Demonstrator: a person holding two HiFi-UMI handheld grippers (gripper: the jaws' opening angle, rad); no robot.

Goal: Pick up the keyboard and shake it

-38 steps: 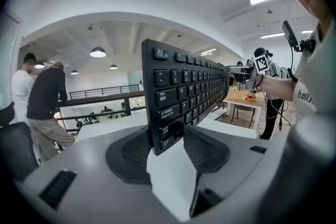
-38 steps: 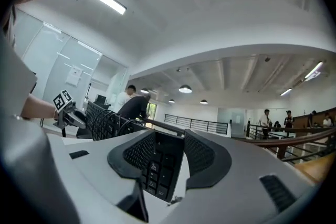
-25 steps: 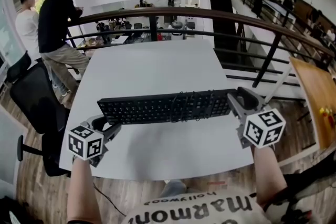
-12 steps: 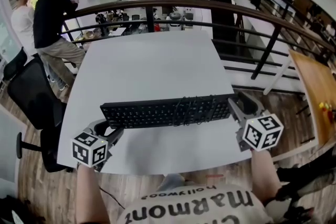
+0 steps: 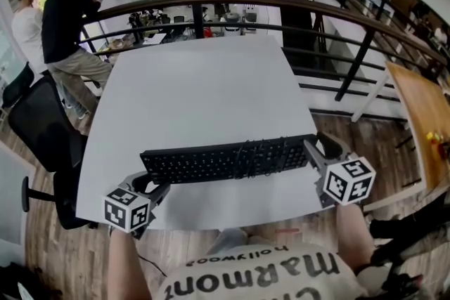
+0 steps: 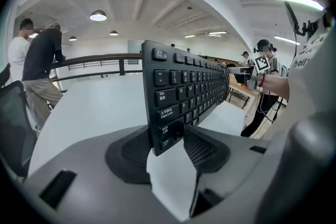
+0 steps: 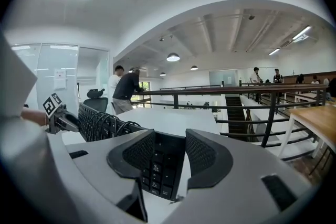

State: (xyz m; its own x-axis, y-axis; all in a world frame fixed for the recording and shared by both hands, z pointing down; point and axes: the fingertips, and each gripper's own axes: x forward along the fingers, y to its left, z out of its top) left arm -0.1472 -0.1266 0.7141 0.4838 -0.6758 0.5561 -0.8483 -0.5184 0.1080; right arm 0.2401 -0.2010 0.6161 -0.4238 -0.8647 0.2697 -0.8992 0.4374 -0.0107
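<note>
Two claws we hold pinch the long black plastic keyboard point(image 5: 225, 159): left claw point(image 5: 155, 186) at nine o'clock, right claw point(image 5: 315, 149) at three.

Forearms forward, left gripper point(image 5: 149, 185) and right gripper point(image 5: 318, 149) hold jaws clamped on opposite ends of the keyboard point(image 5: 225, 159).

From the keyboard point(image 5: 225, 159) toward 12 o'clock the white table point(image 5: 204, 81) gives a wide open surface, up to the dark railing point(image 5: 232, 2) that closes its far edge. The keyboard makes a bar from 9 to 3 o'clock near the front edge. The left gripper point(image 5: 145, 181) and the right gripper point(image 5: 315, 145) are clamped on its ends. A black chair point(image 5: 42, 130) stands beside the table at 9 o'clock, two people point(image 5: 67, 17) at 10 o'clock, and a wooden table point(image 5: 422, 116) at 3 o'clock.
</note>
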